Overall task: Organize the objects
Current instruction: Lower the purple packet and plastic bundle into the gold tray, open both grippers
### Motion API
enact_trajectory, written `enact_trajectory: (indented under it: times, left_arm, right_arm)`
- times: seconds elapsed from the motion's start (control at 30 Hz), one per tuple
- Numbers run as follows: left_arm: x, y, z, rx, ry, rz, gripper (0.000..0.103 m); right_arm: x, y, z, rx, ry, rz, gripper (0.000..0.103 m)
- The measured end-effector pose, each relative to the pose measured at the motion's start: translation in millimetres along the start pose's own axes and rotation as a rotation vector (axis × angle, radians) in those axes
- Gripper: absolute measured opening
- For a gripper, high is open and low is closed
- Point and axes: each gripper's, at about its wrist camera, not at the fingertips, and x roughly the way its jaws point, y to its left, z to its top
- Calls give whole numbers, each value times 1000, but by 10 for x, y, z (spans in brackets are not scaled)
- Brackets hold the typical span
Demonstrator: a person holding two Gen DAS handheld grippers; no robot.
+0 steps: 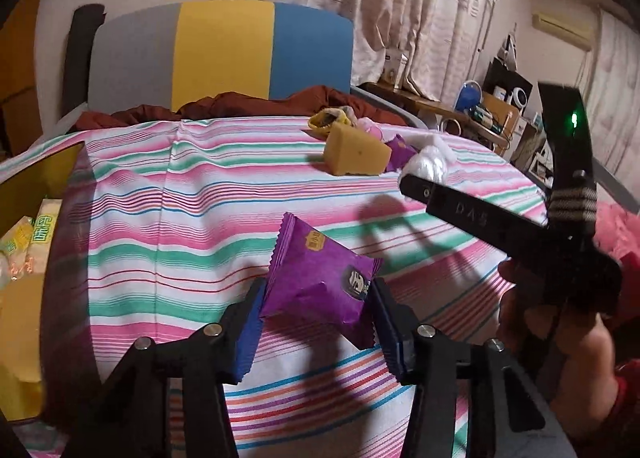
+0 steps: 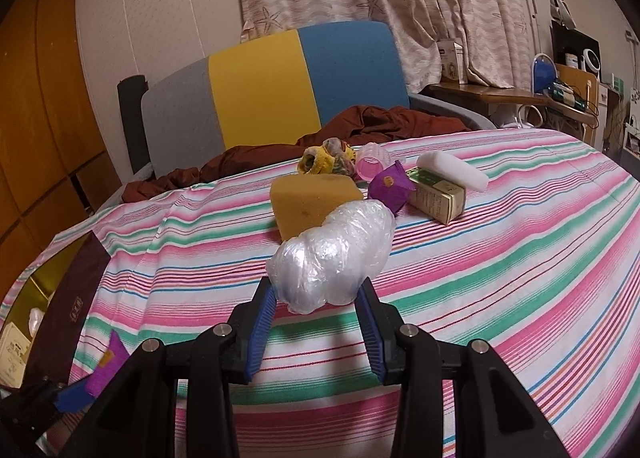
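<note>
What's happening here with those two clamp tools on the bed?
A person is sorting small items on a striped sheet with two hand-held grippers. The left gripper holds a purple packet beside a box at the left edge. The right gripper holds a wad of clear plastic. A sponge waits.

A purple snack packet [image 1: 320, 278] with crimped ends sits tilted between two blue pads, above the near part of the striped bedsheet [image 1: 168, 218]. A wad of clear plastic wrap [image 2: 332, 254] is likewise raised over the sheet's middle. Farther back, toward the far edge, lie a yellow sponge block [image 2: 312, 202], a second purple packet [image 2: 390, 186], a green and gold carton [image 2: 436, 194] on its side, a white foam block [image 2: 452, 170], a pink ribbed cup [image 2: 374, 162] on its side and a yellow patterned cloth bundle [image 2: 324, 162], all close together.
</note>
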Motion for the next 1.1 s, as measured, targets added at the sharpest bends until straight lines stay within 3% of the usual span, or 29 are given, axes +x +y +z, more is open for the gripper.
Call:
enact_trajectory:
  times: [0.2,0.47,0.77,0.9,1.1]
  left_arm:
    - [-315,168,143,-97,-86,-8,50]
    - [-882,585,173,-197,-188,96,50]
    - [-1187,1322,-59,-382,-165,294,50]
    - [-1221,1492,-178,-416,-141,366,50]
    - [-1186,1633,-335,-465,-94,399,56]
  right_arm:
    - [-12,90,-10,-45,-2,-1,41]
    - [-18,186,-30,-94,-9,5,41]
    - [1,226,-35,-109,2,-1,41]
    - [1,279,-45,-135,2,-8,41]
    - [-3,376,-54,-188,4,-4,41]
